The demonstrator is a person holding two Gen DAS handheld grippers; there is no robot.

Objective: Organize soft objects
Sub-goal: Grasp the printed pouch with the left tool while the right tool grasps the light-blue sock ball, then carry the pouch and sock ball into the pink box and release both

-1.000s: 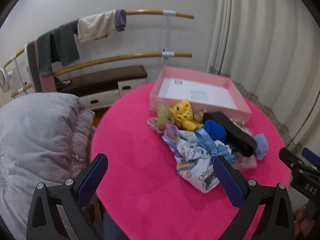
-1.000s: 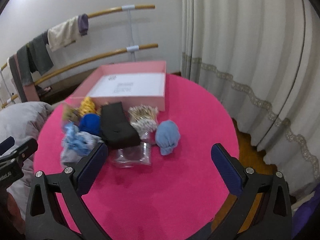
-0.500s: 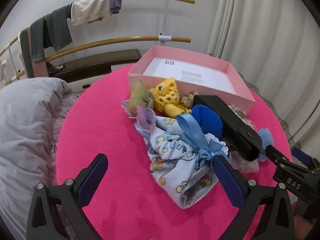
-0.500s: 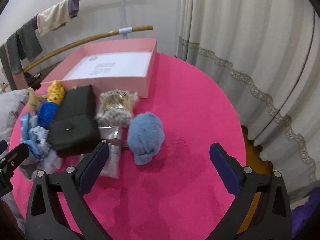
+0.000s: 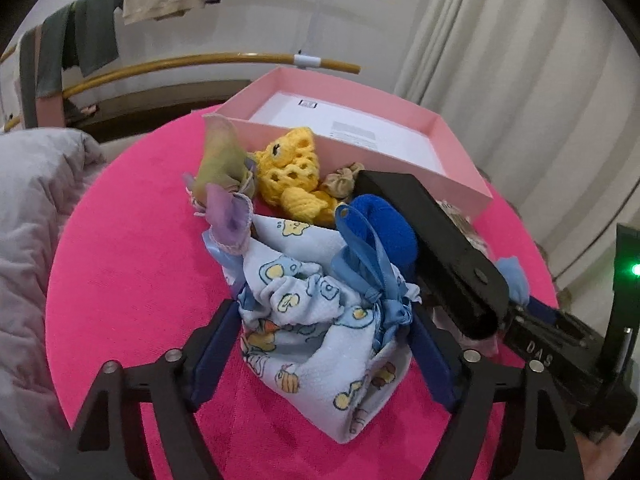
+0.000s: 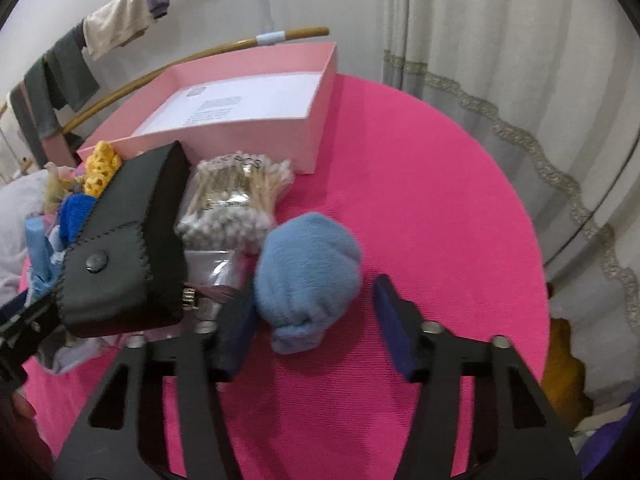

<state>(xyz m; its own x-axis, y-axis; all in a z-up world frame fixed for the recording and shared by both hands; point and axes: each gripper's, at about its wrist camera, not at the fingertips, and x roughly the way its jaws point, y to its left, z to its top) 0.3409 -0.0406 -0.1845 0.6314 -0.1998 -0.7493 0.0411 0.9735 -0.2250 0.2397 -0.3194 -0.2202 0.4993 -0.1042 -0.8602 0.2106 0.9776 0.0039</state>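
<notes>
Both tools moved in, left tool (image 5: 326, 344) clenching printed pouch (image 5: 316, 320), right tool (image 6: 314, 328) released around blue sock (image 6: 308, 272)

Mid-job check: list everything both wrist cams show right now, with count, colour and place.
Table: one, hot pink, round, under everything.
Box: one, pink, open, at the table's far side, white sheet inside.
Drawstring bag: one, pale blue print with blue ribbon, between the left gripper's fingers.
Rolled sock: one, light blue, between the right gripper's fingers.
Black case: one, mid-pile.
Cotton swabs: one clear pack, beside the case.
Crochet toy: one, yellow, against the box.
Blue ball: one, royal blue, behind the bag.
Drying rack: wooden rails with hanging clothes, at the wall.
Left gripper: around the bag.
Right gripper: open, straddling the sock.
</notes>
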